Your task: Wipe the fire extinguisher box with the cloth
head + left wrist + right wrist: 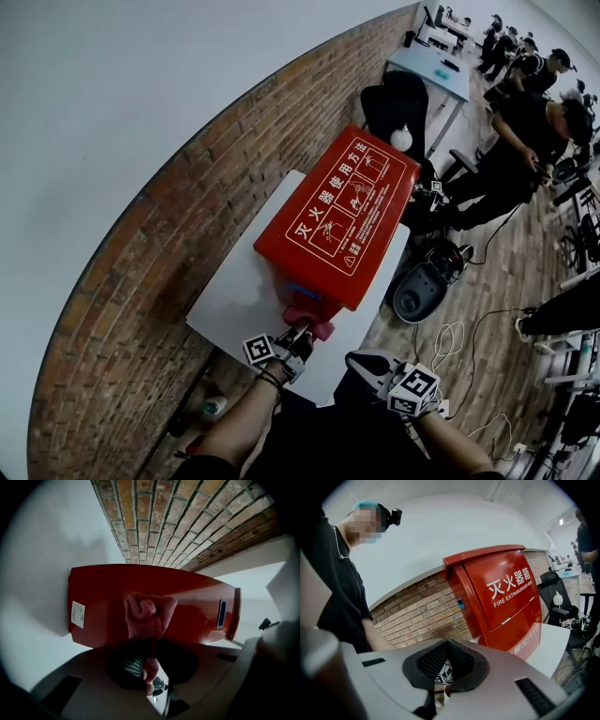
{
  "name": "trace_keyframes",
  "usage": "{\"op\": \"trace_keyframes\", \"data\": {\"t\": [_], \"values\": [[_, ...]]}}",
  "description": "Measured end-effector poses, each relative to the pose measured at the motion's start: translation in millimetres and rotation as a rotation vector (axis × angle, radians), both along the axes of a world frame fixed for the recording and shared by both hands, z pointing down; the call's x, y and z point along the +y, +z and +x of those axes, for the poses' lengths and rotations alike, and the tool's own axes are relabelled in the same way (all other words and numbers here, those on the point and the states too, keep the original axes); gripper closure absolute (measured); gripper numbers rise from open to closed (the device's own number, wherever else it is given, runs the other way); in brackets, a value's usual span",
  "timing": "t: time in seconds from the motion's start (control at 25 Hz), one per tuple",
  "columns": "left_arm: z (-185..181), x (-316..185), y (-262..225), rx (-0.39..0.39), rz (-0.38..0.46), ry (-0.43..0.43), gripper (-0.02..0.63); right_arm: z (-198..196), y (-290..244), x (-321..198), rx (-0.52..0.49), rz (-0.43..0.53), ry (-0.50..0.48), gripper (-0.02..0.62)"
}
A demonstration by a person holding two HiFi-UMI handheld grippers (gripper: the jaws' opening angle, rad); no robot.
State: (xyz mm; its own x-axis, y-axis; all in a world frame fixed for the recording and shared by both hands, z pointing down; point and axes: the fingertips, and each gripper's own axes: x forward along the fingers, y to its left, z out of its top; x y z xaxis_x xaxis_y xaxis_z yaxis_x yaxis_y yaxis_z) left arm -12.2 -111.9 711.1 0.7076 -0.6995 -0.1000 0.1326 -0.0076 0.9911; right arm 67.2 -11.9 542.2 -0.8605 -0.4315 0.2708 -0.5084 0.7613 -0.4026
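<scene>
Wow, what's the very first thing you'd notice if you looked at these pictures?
The big red box jumps out first, standing on a white table beside a brick wall. Next comes the pink cloth, pinched in the left tongs right up against the box's red side. The right tongs are shut with nothing in them, held off the table's near edge.
</scene>
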Motion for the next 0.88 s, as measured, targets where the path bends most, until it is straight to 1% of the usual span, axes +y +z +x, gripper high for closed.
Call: {"op": "trace_keyframes", "data": {"t": [0.36,0.88], "values": [[0,0,-17,0.026,0.014,-0.001,0.541,8,4,1,0.01,0.005,0.016,0.575],[-1,-1,-53,0.049,0.058,-0.005,0.541,14,5,5,0.01,0.004,0.026,0.575]]}}
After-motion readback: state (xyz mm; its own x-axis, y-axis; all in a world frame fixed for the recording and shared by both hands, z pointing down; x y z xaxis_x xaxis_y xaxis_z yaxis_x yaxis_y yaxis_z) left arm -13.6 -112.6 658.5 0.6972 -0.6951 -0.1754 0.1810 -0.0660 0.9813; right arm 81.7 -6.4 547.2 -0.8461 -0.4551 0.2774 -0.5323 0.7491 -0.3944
